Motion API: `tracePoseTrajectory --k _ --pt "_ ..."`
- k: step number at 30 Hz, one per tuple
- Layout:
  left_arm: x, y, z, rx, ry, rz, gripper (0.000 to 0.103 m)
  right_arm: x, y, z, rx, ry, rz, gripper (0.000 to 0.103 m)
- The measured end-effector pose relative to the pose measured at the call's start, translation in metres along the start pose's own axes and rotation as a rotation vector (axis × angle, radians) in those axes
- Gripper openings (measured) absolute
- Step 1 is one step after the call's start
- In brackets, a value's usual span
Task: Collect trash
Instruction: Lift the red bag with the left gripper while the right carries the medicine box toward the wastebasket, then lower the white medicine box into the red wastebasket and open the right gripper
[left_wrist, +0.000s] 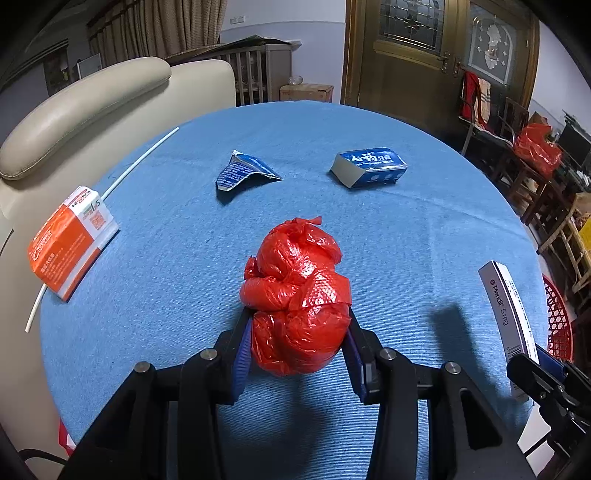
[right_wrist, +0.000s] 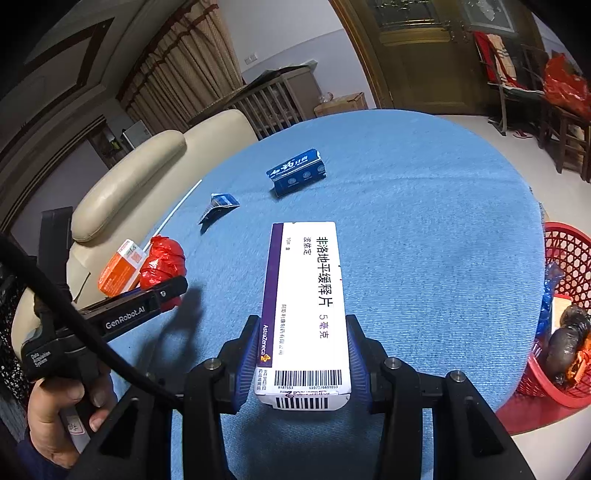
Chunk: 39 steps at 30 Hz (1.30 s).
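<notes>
My left gripper (left_wrist: 298, 325) is shut on a crumpled red plastic bag (left_wrist: 299, 291) above the blue table (left_wrist: 406, 240). The bag also shows in the right wrist view (right_wrist: 162, 258), with the left gripper (right_wrist: 173, 291) on it. My right gripper (right_wrist: 301, 332) is shut on a white and purple medicine box (right_wrist: 304, 310), held lengthwise over the table; the box also shows in the left wrist view (left_wrist: 508, 314). On the table lie an orange box (left_wrist: 70, 243), a torn blue carton piece (left_wrist: 240, 171) and a blue toothpaste box (left_wrist: 369, 168).
A red mesh basket (right_wrist: 565, 251) with trash inside stands beside the table at the right. A white straw (left_wrist: 136, 162) lies near the table's left edge. A beige sofa (left_wrist: 92, 110) is behind the table on the left. Chairs and a wooden door stand at the far right.
</notes>
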<state>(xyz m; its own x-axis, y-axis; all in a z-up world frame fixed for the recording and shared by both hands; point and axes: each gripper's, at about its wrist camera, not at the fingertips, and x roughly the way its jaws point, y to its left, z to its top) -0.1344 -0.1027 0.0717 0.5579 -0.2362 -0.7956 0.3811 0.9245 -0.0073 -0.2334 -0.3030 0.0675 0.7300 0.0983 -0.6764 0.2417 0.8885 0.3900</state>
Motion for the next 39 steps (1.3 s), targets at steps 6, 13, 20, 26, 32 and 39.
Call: tracePoseTrajectory --k 6,13,20,26,32,39 --pt "-0.002 -0.011 -0.001 0.018 -0.001 -0.010 0.046 -0.009 -0.011 -0.002 0.019 -0.020 -0.021 0.047" --pt "-0.001 -0.030 -0.001 0.047 0.005 -0.023 0.046 -0.022 -0.032 -0.002 0.060 -0.047 -0.044 0.047" --pt "0.001 -0.053 -0.002 0.085 0.010 -0.039 0.046 -0.038 -0.056 -0.004 0.106 -0.074 -0.067 0.047" --pt "0.000 -0.073 -0.003 0.119 0.013 -0.067 0.046 -0.053 -0.083 -0.008 0.154 -0.095 -0.108 0.047" --pt "0.000 -0.099 -0.003 0.165 0.016 -0.096 0.046 -0.077 -0.114 -0.013 0.211 -0.131 -0.153 0.047" --pt "-0.008 -0.131 -0.002 0.212 0.006 -0.137 0.046 -0.105 -0.166 -0.016 0.287 -0.168 -0.242 0.047"
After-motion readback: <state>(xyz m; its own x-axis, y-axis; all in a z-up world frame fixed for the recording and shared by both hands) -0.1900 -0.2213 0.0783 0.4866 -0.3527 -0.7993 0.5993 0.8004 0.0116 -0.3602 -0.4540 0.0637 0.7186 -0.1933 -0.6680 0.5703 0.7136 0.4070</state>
